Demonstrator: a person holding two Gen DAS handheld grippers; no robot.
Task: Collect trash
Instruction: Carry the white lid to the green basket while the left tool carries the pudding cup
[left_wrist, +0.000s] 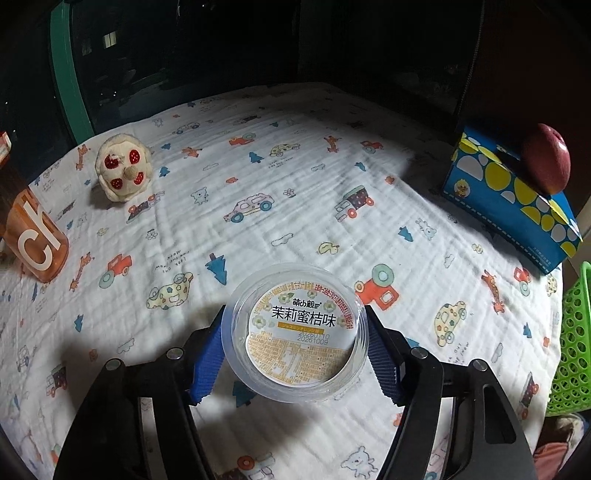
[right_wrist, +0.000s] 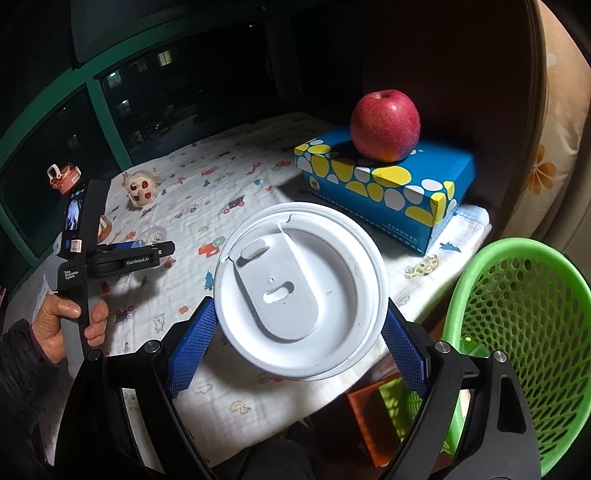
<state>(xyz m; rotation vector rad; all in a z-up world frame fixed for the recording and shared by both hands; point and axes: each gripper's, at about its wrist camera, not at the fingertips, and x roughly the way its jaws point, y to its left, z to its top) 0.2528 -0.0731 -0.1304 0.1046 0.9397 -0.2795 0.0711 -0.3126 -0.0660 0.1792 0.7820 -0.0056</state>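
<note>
My left gripper is shut on a clear plastic jelly cup with a printed white and orange label, its blue pads against both sides, just above the patterned cloth. My right gripper is shut on a white lidded cup, seen from the top, held above the table's near right corner. The left gripper also shows at the left of the right wrist view, held by a hand. A green mesh basket stands to the right of the table, below its level.
A blue tissue box with a red apple on top sits at the back right. A plush toy and an orange bottle stand at the left. The cloth-covered table ends at a dark window behind.
</note>
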